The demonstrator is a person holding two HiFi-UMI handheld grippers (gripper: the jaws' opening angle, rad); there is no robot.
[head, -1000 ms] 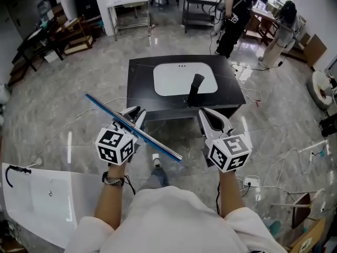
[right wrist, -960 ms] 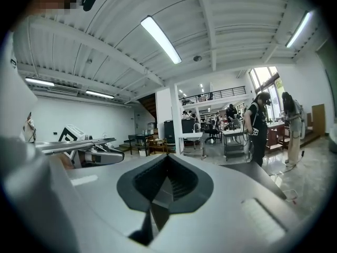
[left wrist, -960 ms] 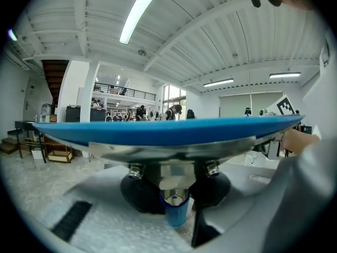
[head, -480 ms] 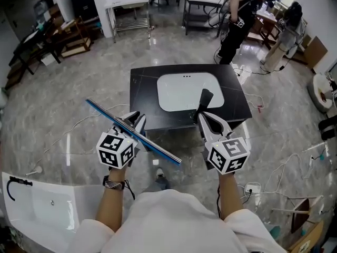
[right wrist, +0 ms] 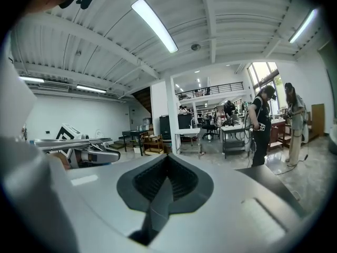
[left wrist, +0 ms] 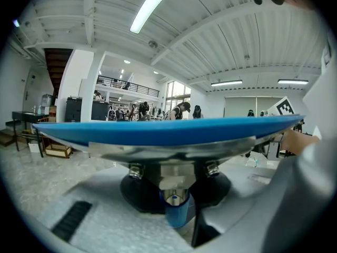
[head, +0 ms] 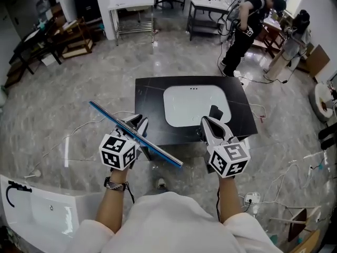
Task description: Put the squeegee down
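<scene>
Workshop hall; workbenches (head: 208,5); ceiling strip lights (left wrist: 153,6); mezzanine railing (left wrist: 126,82).

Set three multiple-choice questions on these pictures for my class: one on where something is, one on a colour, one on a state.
1. Where is the squeegee?
A. In the left tongs
B. In a bucket
C. On a shelf

2. What colour is its long blade?
A. Red
B. Blue
C. Yellow

3. How are the right tongs?
A. Shut and empty
B. Wide open
C. Shut on a sponge

Answers:
1 A: the left gripper view shows its handle clamped between the jaws.
2 B: the blade is blue in the head view and the left gripper view.
3 A: the right gripper view shows the jaws together with nothing between them.
</scene>
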